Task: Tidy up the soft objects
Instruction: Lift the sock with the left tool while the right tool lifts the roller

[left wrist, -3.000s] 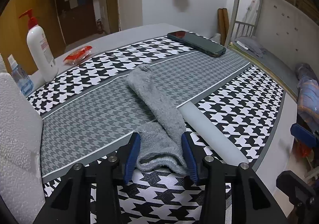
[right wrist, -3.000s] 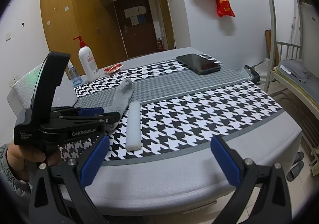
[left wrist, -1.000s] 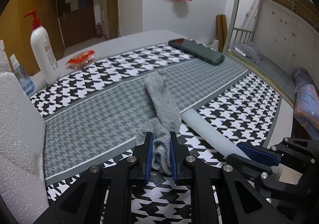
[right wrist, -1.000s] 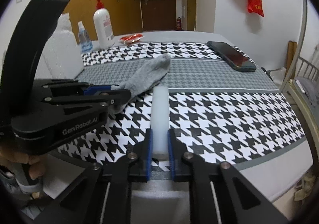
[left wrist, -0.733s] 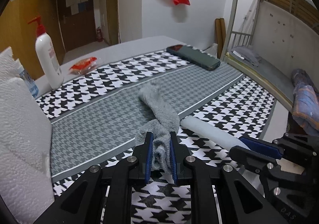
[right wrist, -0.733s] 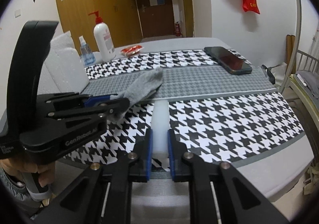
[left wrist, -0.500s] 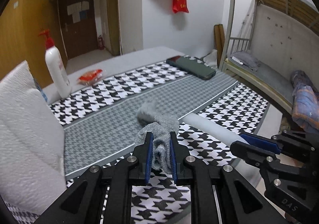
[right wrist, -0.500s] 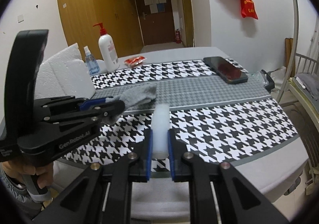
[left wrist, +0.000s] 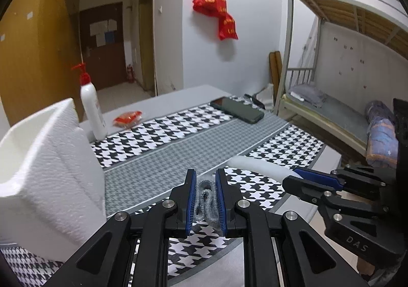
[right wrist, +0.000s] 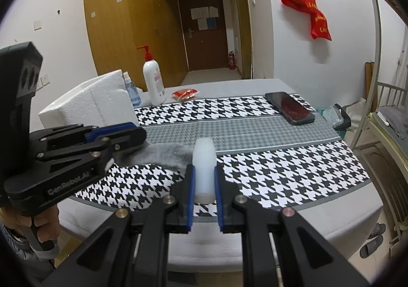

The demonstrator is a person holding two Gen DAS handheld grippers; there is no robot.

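We see both pickups done: the left gripper [left wrist: 206, 201] clamps the grey sock [left wrist: 205, 197] at lower centre, the right gripper [right wrist: 204, 183] the white foam stick [right wrist: 203, 169] — stowing remains, probably in the foam box [left wrist: 46, 174] at left.

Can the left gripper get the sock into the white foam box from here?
Probably yes. The left gripper is shut on the sock, and the foam box stands just beside it with its open top showing; nothing lies between them. The right gripper, shut on the foam stick, is on the other side.
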